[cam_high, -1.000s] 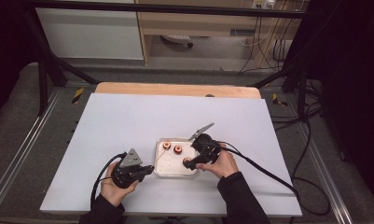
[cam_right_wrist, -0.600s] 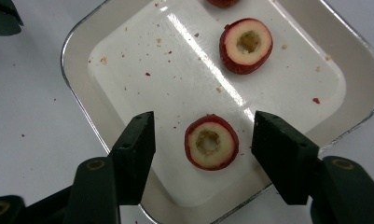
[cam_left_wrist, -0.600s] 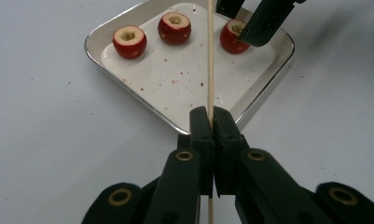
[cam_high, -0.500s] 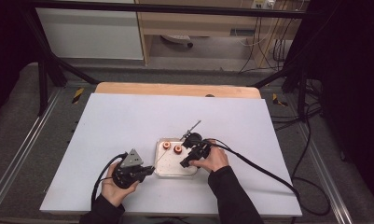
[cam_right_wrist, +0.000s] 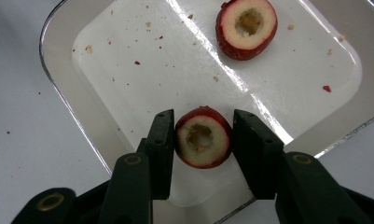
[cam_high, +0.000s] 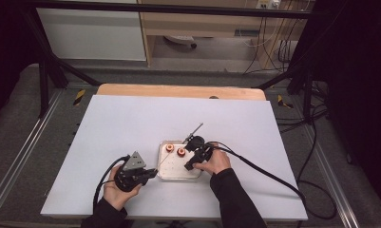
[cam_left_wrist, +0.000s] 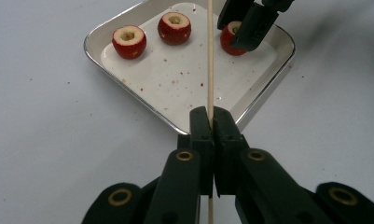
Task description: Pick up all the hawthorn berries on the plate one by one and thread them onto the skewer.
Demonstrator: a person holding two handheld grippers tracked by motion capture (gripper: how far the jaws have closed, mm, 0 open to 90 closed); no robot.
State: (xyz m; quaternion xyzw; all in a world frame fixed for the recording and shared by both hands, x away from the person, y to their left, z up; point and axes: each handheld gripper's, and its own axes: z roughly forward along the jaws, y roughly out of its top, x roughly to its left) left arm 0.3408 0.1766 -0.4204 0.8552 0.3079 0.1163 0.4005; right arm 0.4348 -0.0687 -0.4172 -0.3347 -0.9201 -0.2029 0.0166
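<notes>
A small steel tray (cam_left_wrist: 184,79) holds three cored red fruits. Two of them (cam_left_wrist: 128,41) (cam_left_wrist: 174,27) lie at its far side. My left gripper (cam_left_wrist: 211,116) is shut on a thin wooden skewer (cam_left_wrist: 209,56) that points out over the tray. In the high view this gripper (cam_high: 152,172) sits just left of the tray (cam_high: 176,172). My right gripper (cam_right_wrist: 203,126) is over the tray's near right part, jaws shut on the third fruit (cam_right_wrist: 203,140), which rests hollow side up. Another fruit (cam_right_wrist: 246,28) lies beyond it.
Red crumbs speckle the tray floor (cam_right_wrist: 142,56). The tray stands on a white table sheet (cam_high: 131,123) with a wooden edge (cam_high: 178,90) at the back. A black cable (cam_high: 264,171) trails right from my right gripper.
My right gripper has moved left from the tray's right edge to over the tray and now has its jaws on a fruit. The left gripper and skewer have stayed put.
</notes>
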